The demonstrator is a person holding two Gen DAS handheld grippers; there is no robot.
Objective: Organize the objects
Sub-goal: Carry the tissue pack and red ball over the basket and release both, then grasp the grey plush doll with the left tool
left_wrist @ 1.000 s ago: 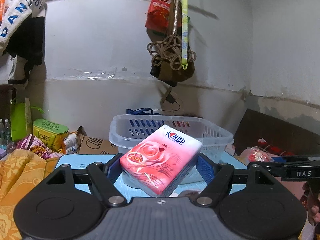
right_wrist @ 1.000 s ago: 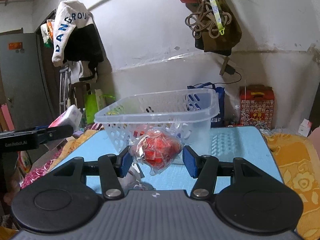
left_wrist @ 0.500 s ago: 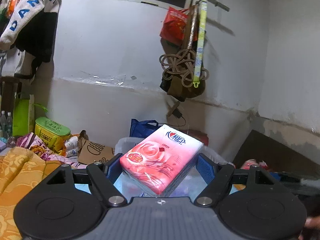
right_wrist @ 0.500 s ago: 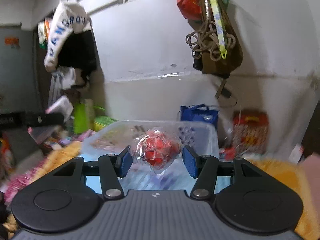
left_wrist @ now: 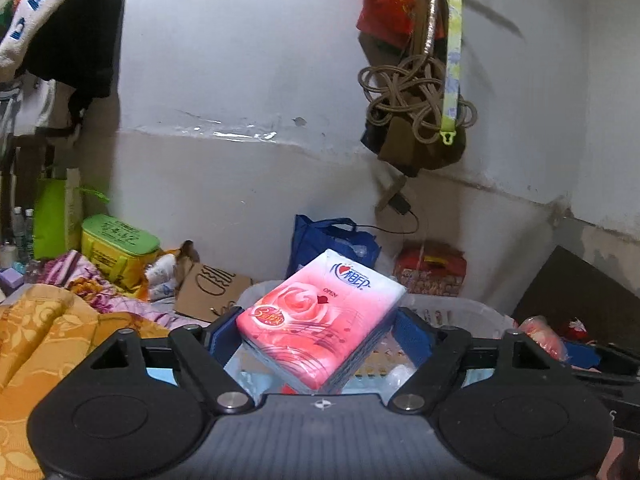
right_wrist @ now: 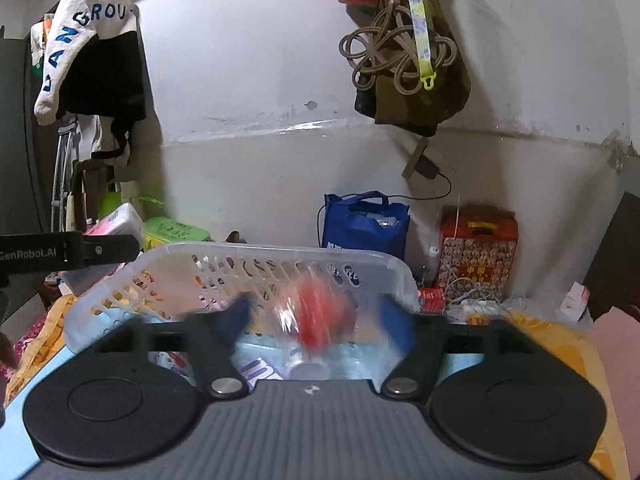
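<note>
My left gripper (left_wrist: 320, 336) is shut on a pink tissue pack (left_wrist: 320, 320) with a rose print and holds it above the clear plastic basket (left_wrist: 460, 312). In the right wrist view the basket (right_wrist: 224, 268) stands on the blue table just ahead. My right gripper (right_wrist: 316, 316) has its fingers spread apart, blurred by motion. A red item in clear wrap (right_wrist: 320, 312) sits between them, blurred, over the basket; I cannot tell if the pads touch it. The left gripper's arm (right_wrist: 68, 252) shows at the left with the tissue pack (right_wrist: 120, 220).
A blue table (right_wrist: 24, 432) carries the basket. Orange cloth (left_wrist: 36, 340) lies at the left and at the right (right_wrist: 560, 340). A blue bag (right_wrist: 364, 224), a red box (right_wrist: 476, 248), a green box (left_wrist: 116, 244) stand by the wall. A rope bundle (right_wrist: 396, 56) hangs above.
Both grippers have moved forward over the basket. The right gripper's fingers have spread and the red wrapped item looks blurred between them. The left gripper still grips the tissue pack.
</note>
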